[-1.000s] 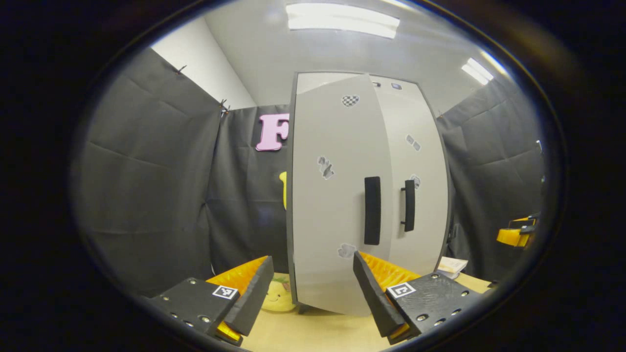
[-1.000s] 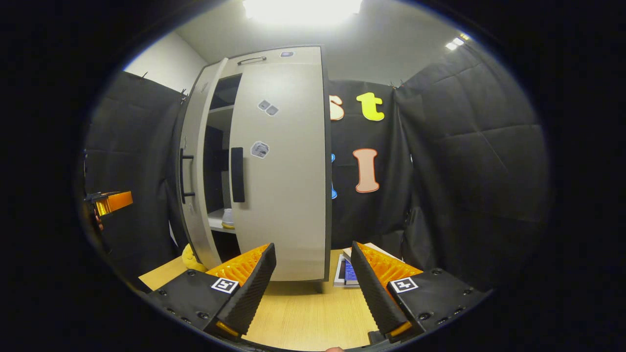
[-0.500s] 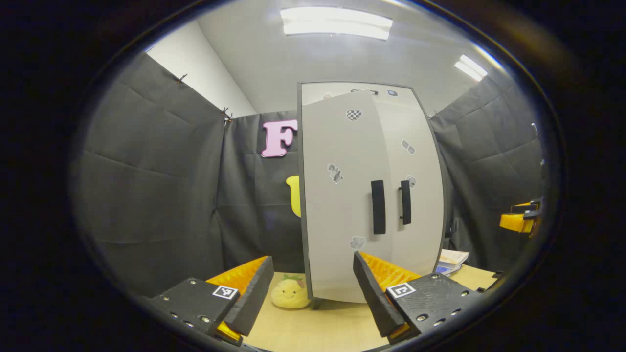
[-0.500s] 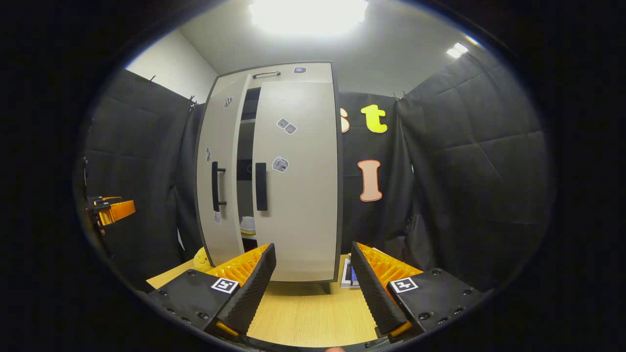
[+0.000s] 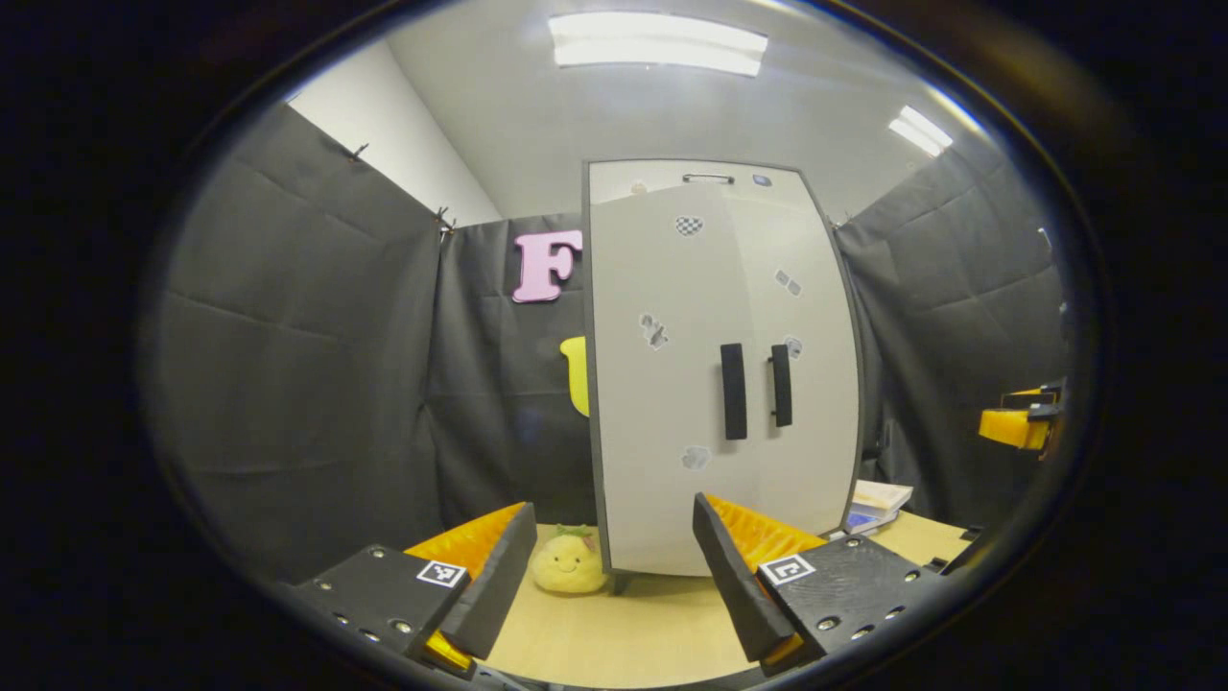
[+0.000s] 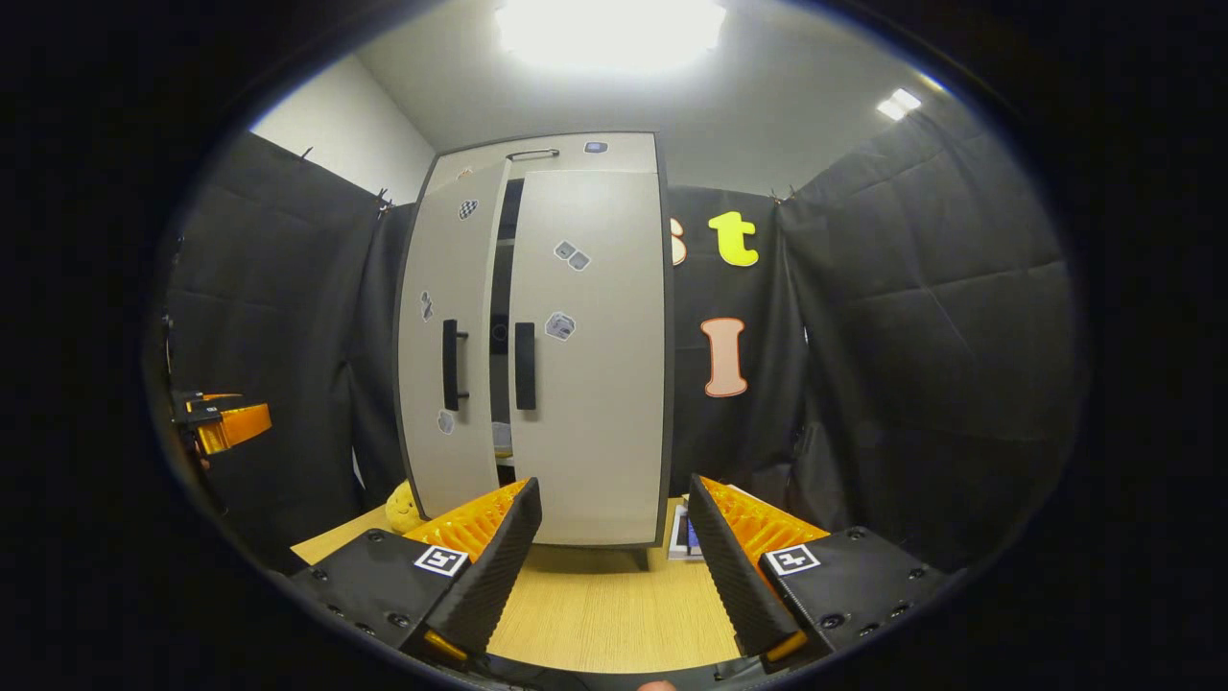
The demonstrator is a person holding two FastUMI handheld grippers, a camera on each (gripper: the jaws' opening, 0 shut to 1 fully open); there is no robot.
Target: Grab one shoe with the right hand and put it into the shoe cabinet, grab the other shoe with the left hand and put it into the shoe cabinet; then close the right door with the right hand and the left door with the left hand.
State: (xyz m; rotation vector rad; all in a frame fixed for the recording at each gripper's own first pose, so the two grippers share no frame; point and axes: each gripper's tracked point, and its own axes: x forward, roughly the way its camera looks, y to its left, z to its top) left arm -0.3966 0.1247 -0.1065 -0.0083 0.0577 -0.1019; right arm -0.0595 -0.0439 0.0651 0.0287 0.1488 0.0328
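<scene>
The grey shoe cabinet (image 5: 720, 374) (image 6: 547, 345) stands upright on the wooden table. Its left door (image 6: 451, 336) sits slightly ajar, with a narrow dark gap beside the right door (image 6: 590, 345). A sliver of something pale (image 6: 502, 437) shows through that gap. Black handles (image 5: 734, 391) run down both doors near the middle. My left gripper (image 5: 609, 585) hangs open in front of the cabinet, well back from it, with nothing between its fingers. My right gripper (image 6: 614, 566) is open too, facing the right door from a distance. The other gripper shows at the edge of each view (image 5: 1017, 422) (image 6: 225, 422).
A yellow plush toy (image 5: 569, 564) (image 6: 403, 507) sits on the table (image 6: 604, 614) at the cabinet's left foot. Books (image 5: 873, 504) (image 6: 686, 533) lie at its right foot. Black cloth walls close in on both sides.
The left door has swung almost shut, narrowing the gap. Both grippers have drawn back from the cabinet, which now looks smaller.
</scene>
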